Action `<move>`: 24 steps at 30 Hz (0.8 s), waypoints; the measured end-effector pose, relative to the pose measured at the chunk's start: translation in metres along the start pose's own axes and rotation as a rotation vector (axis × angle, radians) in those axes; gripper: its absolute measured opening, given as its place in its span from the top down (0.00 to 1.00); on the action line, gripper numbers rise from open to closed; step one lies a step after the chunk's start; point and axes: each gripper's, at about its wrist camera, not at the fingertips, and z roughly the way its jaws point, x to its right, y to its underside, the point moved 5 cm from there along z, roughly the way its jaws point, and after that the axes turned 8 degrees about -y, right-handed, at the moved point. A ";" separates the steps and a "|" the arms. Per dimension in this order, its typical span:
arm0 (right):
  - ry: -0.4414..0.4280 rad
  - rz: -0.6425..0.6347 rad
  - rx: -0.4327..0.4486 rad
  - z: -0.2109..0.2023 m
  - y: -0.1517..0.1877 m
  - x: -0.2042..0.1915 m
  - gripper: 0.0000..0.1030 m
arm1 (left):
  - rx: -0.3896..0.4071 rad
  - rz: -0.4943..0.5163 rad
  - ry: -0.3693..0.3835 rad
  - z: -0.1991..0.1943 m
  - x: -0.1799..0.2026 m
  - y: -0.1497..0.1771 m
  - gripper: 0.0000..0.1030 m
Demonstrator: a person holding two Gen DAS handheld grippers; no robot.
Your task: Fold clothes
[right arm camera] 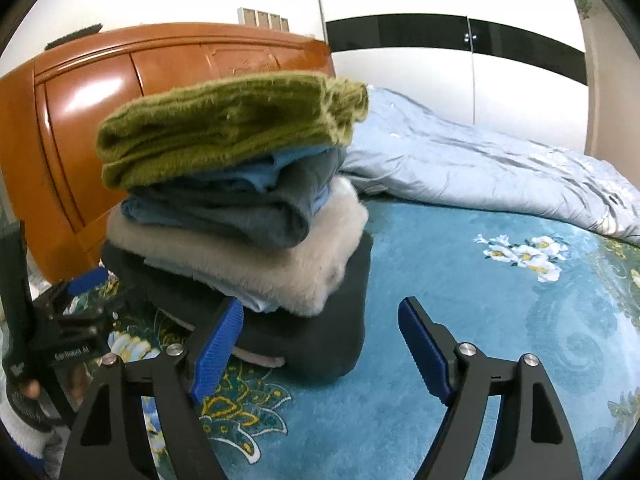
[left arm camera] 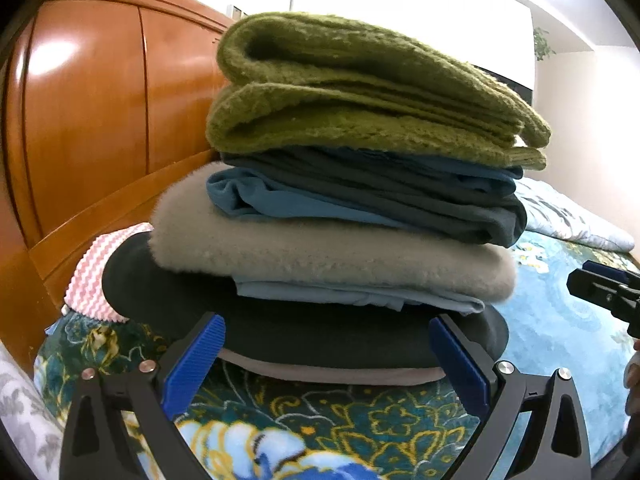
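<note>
- Nearest the lens: left gripper (left arm camera: 326, 346), blue pads apart, straddling the base of the stack of folded clothes (left arm camera: 360, 184), gripping nothing.
- Right gripper (right arm camera: 320, 326) likewise spread wide, empty, just before the stack's near corner.
- White lettering on the left gripper's body, too blurred to read.
- Stack sat on floral blanket (right arm camera: 500, 320), against the wooden headboard (left arm camera: 100, 120).
- Bare blanket to its right; crumpled quilt (right arm camera: 480, 160) behind.

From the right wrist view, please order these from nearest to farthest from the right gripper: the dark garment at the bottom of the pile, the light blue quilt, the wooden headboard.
From the right gripper:
1. Dark garment, pile's bottom, just ahead.
2. Light blue quilt, behind, right.
3. Wooden headboard, behind the pile, left.
</note>
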 end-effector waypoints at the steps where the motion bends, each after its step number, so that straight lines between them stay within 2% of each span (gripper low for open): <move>1: 0.004 0.002 0.002 -0.001 0.000 -0.001 0.21 | 0.002 -0.007 -0.003 -0.002 0.003 0.001 0.00; 4: 0.004 0.019 0.007 -0.003 0.002 -0.006 0.21 | 0.000 -0.021 -0.015 -0.007 0.009 0.004 0.00; 6: 0.000 0.032 0.012 -0.003 0.004 -0.009 0.17 | -0.001 -0.033 -0.030 -0.010 0.012 0.005 0.00; 7: -0.003 0.032 0.012 -0.003 0.005 -0.012 0.11 | -0.002 -0.032 -0.034 -0.012 0.014 0.007 0.00; 18: 0.003 0.016 0.003 -0.001 0.015 -0.028 0.11 | 0.027 0.016 -0.104 -0.027 0.024 0.007 0.00; 24: 0.017 -0.007 0.038 -0.009 0.014 -0.036 0.01 | 0.070 0.027 -0.112 -0.032 0.025 0.004 0.00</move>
